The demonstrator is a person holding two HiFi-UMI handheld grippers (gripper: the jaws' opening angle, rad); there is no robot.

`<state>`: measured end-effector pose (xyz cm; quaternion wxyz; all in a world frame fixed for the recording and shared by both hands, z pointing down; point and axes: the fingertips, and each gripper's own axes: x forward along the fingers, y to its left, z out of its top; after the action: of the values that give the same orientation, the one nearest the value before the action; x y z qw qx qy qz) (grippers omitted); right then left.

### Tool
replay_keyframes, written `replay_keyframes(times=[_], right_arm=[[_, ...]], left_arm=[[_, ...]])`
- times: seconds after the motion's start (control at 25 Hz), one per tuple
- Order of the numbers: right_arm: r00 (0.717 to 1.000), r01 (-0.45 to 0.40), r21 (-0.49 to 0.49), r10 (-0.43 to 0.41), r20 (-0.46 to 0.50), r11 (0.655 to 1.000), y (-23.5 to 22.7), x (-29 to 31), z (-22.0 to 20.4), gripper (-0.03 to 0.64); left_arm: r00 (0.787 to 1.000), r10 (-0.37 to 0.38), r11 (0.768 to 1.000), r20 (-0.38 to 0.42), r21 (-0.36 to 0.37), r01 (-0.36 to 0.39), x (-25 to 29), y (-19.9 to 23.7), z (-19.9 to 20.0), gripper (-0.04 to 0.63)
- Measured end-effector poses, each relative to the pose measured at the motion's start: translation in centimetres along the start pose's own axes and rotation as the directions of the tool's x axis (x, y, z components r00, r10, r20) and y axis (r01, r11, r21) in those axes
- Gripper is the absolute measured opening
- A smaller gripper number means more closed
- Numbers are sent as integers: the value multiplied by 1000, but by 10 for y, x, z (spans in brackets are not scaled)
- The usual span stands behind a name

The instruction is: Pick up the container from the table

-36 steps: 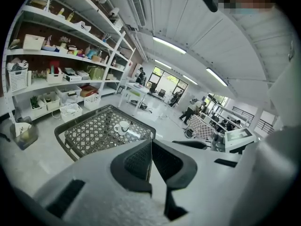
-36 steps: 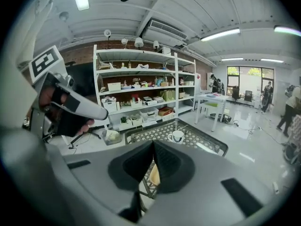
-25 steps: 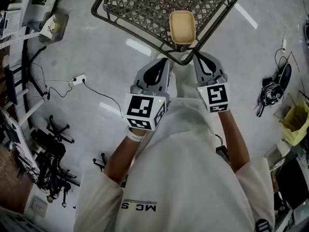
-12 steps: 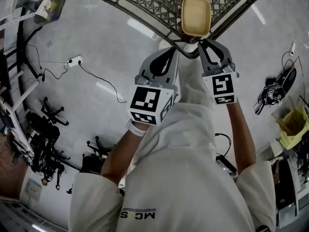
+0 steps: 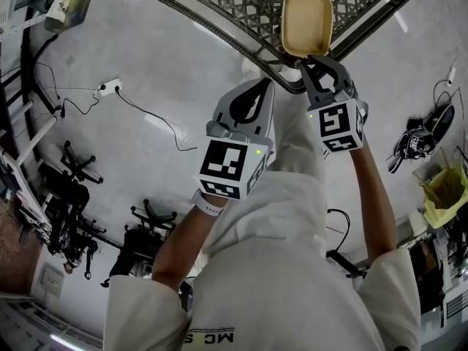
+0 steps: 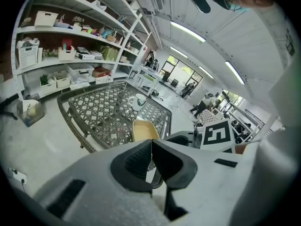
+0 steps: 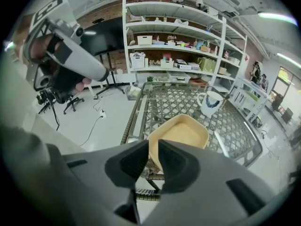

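The container [image 5: 307, 20] is a shallow, yellow, rounded-rectangle tray at the near edge of a metal lattice table [image 5: 219, 6]. My right gripper [image 5: 313, 61] meets the container's near rim. In the right gripper view the jaws [image 7: 153, 157] are pinched on the near corner of the container [image 7: 181, 133]. My left gripper [image 5: 265, 85] hangs beside it, just short of the table's edge, shut with nothing in it. In the left gripper view its pads [image 6: 151, 147] touch each other, and the container [image 6: 143, 130] shows beyond them on the table [image 6: 94, 107].
A white mug [image 7: 209, 102] with a dark print stands farther back on the table. Stocked white shelves [image 7: 178, 55] line the far wall. On the floor are a plastic box [image 5: 69, 2], a power strip [image 5: 110, 88] with cables, and office chairs [image 5: 80, 218].
Both grippers moved forward toward the table. The right gripper, apart from the container a second ago, now has its jaws on the near rim. The left gripper stays shut.
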<state>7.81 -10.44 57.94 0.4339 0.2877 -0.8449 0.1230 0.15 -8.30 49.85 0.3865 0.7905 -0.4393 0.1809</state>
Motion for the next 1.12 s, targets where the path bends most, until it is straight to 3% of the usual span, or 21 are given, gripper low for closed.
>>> replay_keyframes(times=[0.32, 0.52, 0.72, 1.12], right_arm=[[998, -49, -63, 46, -53, 997, 8, 31, -16, 77], [995, -31, -216, 9, -99, 976, 9, 44, -27, 75], [992, -24, -304, -15, -124, 952, 12, 49, -41, 52], [995, -19, -308, -11, -95, 951, 10, 42, -25, 28]], left_arm=[[999, 19, 1000, -26, -9, -19, 8, 8, -6, 28], [999, 18, 1000, -27, -4, -18, 9, 5, -12, 28], [999, 24, 1000, -35, -5, -24, 2, -4, -25, 28], [999, 36, 999, -35, -10, -37, -8, 5, -22, 28]])
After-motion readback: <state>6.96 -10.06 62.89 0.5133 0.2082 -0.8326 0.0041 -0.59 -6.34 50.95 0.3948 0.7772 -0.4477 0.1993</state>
